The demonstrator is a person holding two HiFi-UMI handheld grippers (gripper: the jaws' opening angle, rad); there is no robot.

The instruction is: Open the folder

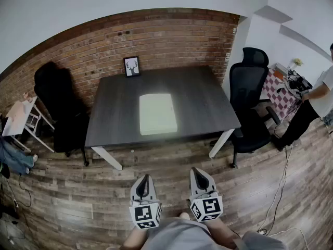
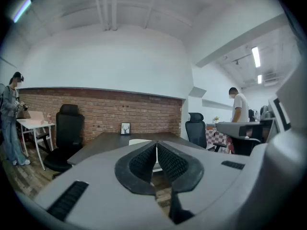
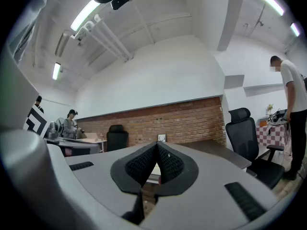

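Nearest first: the wearer's own torso (image 1: 177, 236) is cut off by the bottom edge of the head view. The hands are hidden under the marker cubes (image 1: 145, 215).

The left gripper (image 1: 144, 177) and right gripper (image 1: 197, 170) are held side by side over the wood floor (image 1: 78, 191), well short of the tabletop (image 1: 112, 116). Both pairs of jaws are together with the tips meeting and nothing between them. Each gripper's own view confirms this.

Folder (image 1: 157, 114): pale, lying flat near the middle of the tabletop, looks closed, well apart from both grippers. In the two gripper views the closed jaws stand in front of it and only a pale sliver shows beside the tips. Cover detail is not legible.

Around:
- A small framed picture (image 1: 131, 66) stands upright at the far edge of the tabletop, against the brick wall (image 1: 166, 35).
- A black chair (image 1: 61, 105) stands at the left side of the tabletop and a black office chair (image 1: 248, 100) at the right side.
- A small white table (image 1: 20, 117) is at far left with someone's legs (image 1: 14, 160) beside it, the rest cut off by the frame.
- At far right a person (image 1: 315, 100) leans over a table with a checked cloth (image 1: 277, 90), partly cut by the frame edge. The items on it are too small to tell.
- A white cable (image 1: 281, 184) trails across the floor at right.
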